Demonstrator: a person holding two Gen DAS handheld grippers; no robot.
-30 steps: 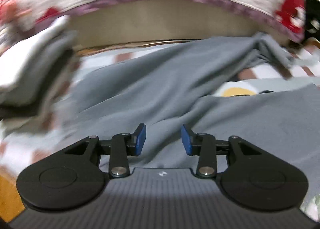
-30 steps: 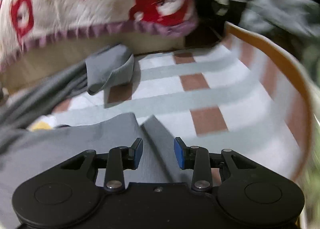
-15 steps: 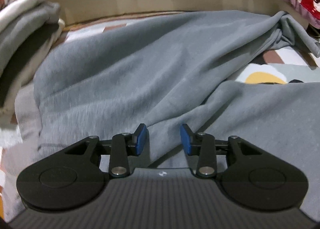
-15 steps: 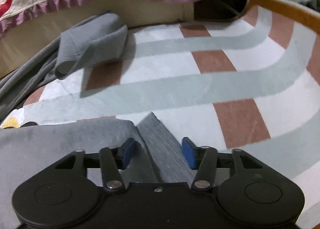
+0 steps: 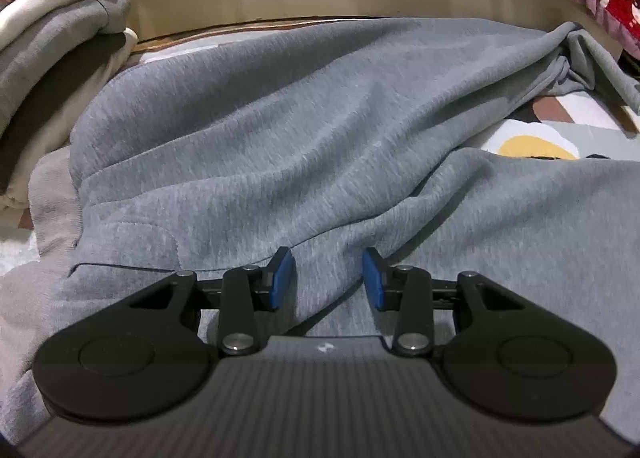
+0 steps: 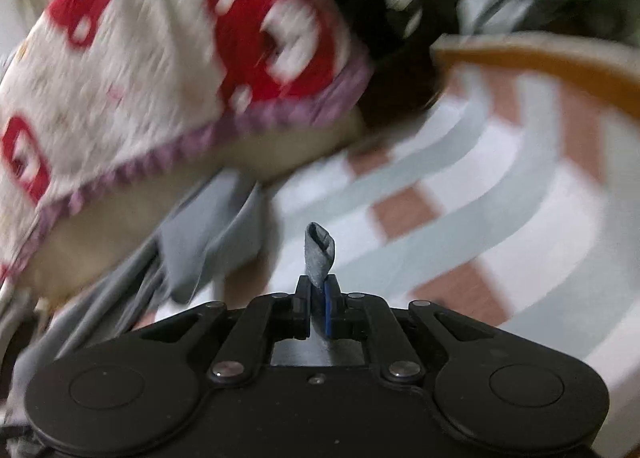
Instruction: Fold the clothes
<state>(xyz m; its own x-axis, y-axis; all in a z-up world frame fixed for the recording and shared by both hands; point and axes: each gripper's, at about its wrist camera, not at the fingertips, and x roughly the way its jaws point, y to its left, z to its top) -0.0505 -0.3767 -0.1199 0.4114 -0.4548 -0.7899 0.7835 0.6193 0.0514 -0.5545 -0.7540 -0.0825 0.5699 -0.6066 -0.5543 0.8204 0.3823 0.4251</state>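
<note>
Grey garment hem is now pinched in my right tongs, which stood wide a moment ago; my left tongs hover wide over it, so a fold can start.

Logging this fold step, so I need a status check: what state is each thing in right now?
left gripper: open, over the cloth.
right gripper: shut on a pinched edge of cloth.
grey garment: spread out, rumpled, unfolded.
stack of clothes: folded, piled beside the garment.
patterned mat: flat under it all.
</note>
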